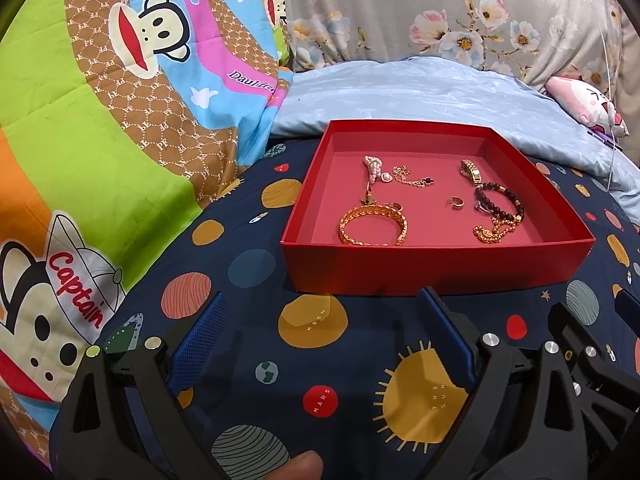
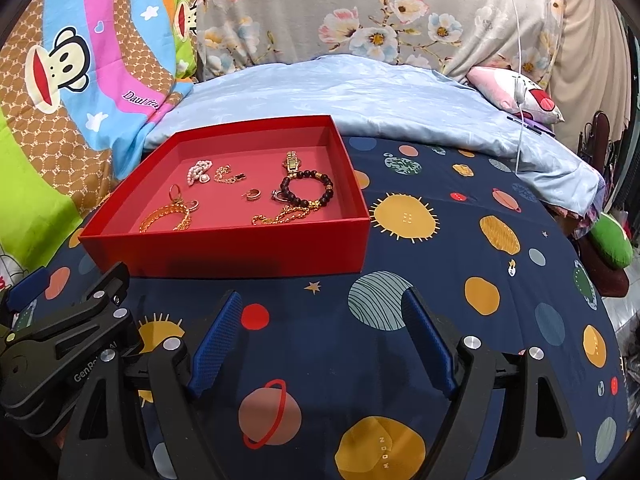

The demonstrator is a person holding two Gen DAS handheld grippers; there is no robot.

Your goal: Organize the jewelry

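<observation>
L tongs [image 1: 320, 344]: released, blue pads wide apart, nothing btwn them; hover over the sheet just in front of the red box's near wall.
R tongs [image 2: 324, 340]: also released, pads apart, empty; in front of the box's near-right corner, just beside L tongs.
Red box [image 2: 224, 248]: open-topped, low walls, sits flat on the sheet; near wall faces both tongs.
Jewelry, all inside box: gold bangle [image 1: 372, 228] at near-left; pearl piece [image 1: 372, 168] far-left; gold watch [image 1: 470, 170] far-right; dark bead bracelet [image 1: 500, 200] right, touching gold chain [image 1: 494, 232] near-right; small ring [image 1: 454, 203] mid-floor, apart from the rest.
Room to move: bare sheet in front of box and to its right; left wall close to cartoon quilt [image 1: 100, 140].
Surface: navy planet-print sheet [image 2: 460, 280].
Behind box: pale blue blanket [image 2: 340, 88], then floral pillow [image 2: 360, 8].
</observation>
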